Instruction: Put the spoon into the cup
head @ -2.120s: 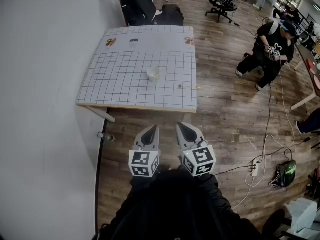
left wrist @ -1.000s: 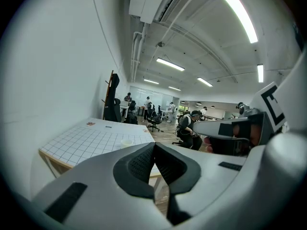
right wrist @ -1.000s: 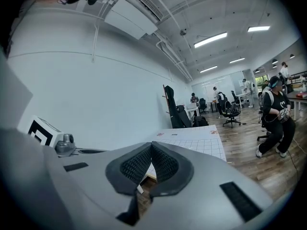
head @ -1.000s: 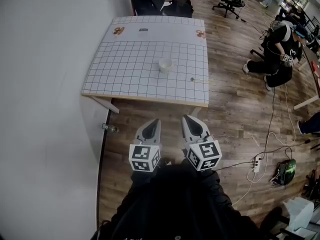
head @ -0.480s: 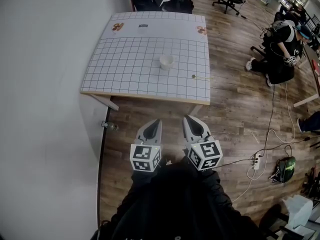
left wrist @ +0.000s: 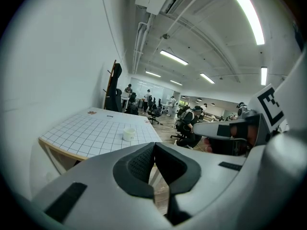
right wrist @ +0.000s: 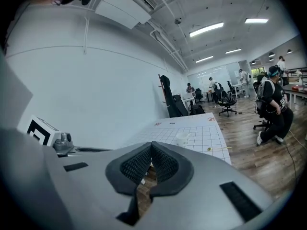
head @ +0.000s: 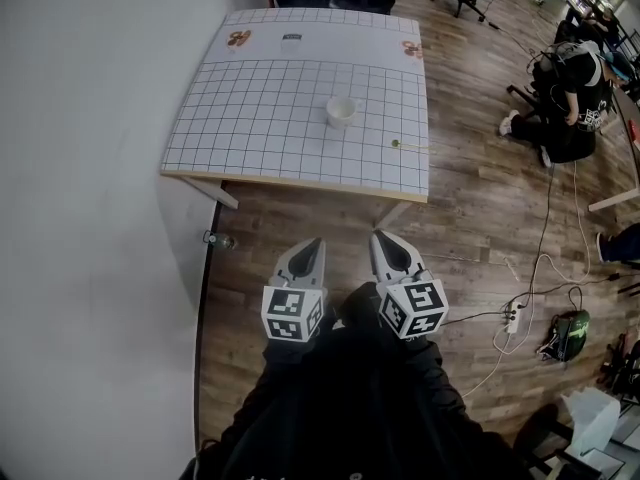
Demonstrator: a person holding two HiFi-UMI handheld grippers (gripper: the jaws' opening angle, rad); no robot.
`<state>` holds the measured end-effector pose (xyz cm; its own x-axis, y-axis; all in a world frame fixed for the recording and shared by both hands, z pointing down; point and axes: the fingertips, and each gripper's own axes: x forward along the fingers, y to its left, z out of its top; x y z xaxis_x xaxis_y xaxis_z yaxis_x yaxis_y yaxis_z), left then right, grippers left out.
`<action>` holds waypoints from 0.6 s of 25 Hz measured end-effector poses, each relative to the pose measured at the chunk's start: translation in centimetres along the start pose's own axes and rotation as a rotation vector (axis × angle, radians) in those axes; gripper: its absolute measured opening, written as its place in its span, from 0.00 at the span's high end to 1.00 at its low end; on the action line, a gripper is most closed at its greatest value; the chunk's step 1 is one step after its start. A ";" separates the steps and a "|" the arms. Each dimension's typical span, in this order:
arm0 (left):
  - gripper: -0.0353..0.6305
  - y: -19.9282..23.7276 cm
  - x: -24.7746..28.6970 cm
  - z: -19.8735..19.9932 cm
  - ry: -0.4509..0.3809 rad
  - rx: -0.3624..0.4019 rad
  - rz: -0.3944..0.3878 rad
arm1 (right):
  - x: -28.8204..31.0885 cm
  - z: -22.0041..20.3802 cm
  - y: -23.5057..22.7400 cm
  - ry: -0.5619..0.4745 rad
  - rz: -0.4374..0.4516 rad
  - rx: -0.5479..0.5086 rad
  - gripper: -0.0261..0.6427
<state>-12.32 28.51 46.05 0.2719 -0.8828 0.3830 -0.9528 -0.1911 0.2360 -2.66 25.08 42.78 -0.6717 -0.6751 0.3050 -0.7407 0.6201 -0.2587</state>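
both grippers are held low in front of the person's body, over the wood floor (head: pixel 470 218) and short of the table. the left gripper (head: pixel 312 243) is clenched with nothing in it. same for the right gripper (head: pixel 382 236), pads together, empty. further out is the gridded table (head: pixel 250 128). the white cup (head: pixel 341 111) stands upright around the middle, and the spoon (head: pixel 410 146) lies flat to its right by the table edge, not touching the cup. beyond it, a person (head: pixel 565 98) crouches on the floor.
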 end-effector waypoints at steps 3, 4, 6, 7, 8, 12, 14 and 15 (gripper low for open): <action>0.90 0.1 0.9 -0.4 0.015 -0.007 -0.009 | 0.6 -0.4 -0.9 0.016 -0.013 0.011 0.93; 0.90 0.2 1.3 -0.5 0.019 -0.010 -0.011 | 0.8 -0.5 -1.2 0.021 -0.016 0.014 0.93; 0.90 0.3 2.4 -0.6 0.028 -0.018 -0.013 | 1.5 -0.7 -2.1 0.033 -0.021 0.021 0.93; 0.90 0.5 3.1 -0.6 0.034 -0.022 -0.013 | 2.0 -0.8 -2.6 0.039 -0.022 0.026 0.93; 0.90 0.6 3.8 -0.6 0.039 -0.026 -0.013 | 2.5 -0.9 -3.1 0.045 -0.022 0.031 0.93; 0.90 1.5 7.3 0.2 0.050 -0.029 0.003 | 5.6 -0.5 -5.7 0.060 -0.007 0.048 0.93; 0.90 2.4 9.4 1.1 0.051 -0.029 0.014 | 7.6 0.2 -7.0 0.063 0.003 0.047 0.93; 0.90 2.8 10.5 1.6 0.052 -0.029 0.020 | 8.6 0.7 -7.7 0.064 0.009 0.045 0.93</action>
<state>-12.37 17.97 49.27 0.2602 -0.8626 0.4338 -0.9540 -0.1603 0.2534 -2.76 14.22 46.75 -0.6774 -0.6417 0.3597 -0.7352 0.6067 -0.3024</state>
